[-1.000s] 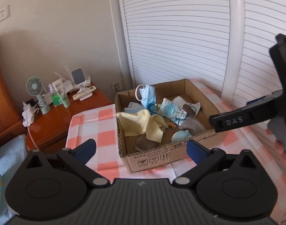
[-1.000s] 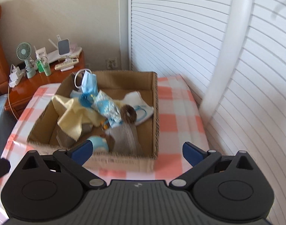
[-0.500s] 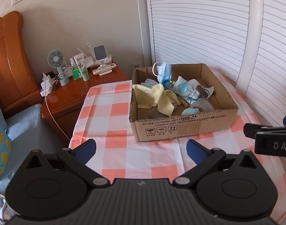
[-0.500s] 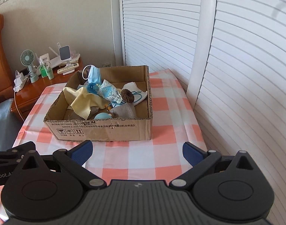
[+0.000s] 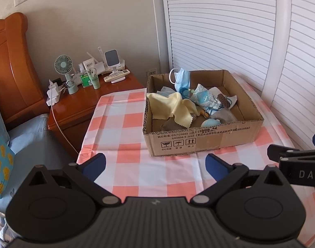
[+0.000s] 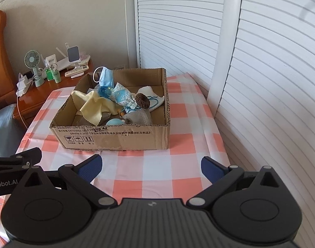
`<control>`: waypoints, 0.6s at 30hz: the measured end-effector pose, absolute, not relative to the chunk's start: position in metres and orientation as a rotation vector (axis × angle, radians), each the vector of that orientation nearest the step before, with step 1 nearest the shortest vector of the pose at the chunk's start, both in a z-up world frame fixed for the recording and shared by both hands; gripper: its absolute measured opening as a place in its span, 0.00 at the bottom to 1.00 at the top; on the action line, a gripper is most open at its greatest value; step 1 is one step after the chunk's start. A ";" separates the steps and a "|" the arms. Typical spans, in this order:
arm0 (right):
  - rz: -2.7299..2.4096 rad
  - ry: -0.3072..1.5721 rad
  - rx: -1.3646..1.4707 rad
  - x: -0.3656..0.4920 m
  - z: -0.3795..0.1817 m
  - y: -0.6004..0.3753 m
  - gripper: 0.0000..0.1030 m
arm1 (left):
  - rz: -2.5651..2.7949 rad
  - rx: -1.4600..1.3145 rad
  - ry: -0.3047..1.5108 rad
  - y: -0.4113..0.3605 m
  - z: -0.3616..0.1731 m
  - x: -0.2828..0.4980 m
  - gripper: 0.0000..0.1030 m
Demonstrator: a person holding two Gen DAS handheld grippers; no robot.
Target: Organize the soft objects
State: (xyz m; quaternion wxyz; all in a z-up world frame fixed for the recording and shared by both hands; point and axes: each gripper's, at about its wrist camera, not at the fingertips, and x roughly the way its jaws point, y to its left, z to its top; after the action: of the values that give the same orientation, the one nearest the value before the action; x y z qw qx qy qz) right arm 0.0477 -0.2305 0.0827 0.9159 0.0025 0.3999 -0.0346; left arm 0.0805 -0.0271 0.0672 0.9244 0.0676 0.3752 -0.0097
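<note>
- Left tongs (image 5: 155, 166) nearest, released, blue pads spread wide with nothing between, hovering over the near edge of the tabletop (image 5: 136, 173).
- Right tongs (image 6: 151, 165) likewise released and empty, over the same near edge, toward the right-hand side; seen also as a black arm at the right rim of the left wrist view.
- Pink-and-white checked cloth covering the tabletop, bare between tongs and box.
- Cardboard box (image 5: 200, 142) standing open-topped toward the far right part of the tabletop, printed front wall facing the tongs, well apart from both.
- Inside, near front wall: round pale-blue soft item (image 6: 114, 122) touching a grey fabric piece (image 6: 139, 116) just to its right.
- Yellow cloth (image 5: 174, 108) draped across the left half of the box, zigzag edge hanging over darker fabric below.
- Middle of box: crumpled blue-and-white patterned piece (image 6: 123, 96), brown scrunchie (image 6: 142, 100) just beside it on white material with blue cord.
- Blue face mask (image 5: 182, 78) hanging over the far wall of the box, white ear loop sticking up.
- Beyond the tabletop's far left corner: wooden nightstand (image 5: 79, 105) carrying a small green fan (image 5: 63, 65), green bottles, a remote and a phone stand.
- White louvred doors (image 6: 198, 31) along the right side and behind the box.
</note>
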 end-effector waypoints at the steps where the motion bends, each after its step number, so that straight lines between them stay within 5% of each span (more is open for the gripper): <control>1: -0.071 0.823 0.006 0.048 0.083 -0.231 1.00 | -0.022 0.137 0.769 -0.027 0.067 0.080 0.99; 18: -0.075 0.822 0.011 0.048 0.084 -0.234 1.00 | -0.026 0.136 0.770 -0.028 0.070 0.080 0.99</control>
State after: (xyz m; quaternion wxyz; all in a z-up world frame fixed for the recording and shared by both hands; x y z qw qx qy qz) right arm 0.0481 -0.2336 0.0835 0.9160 0.0052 0.3994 -0.0363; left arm 0.0797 -0.0280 0.0698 0.9244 0.0665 0.3754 -0.0129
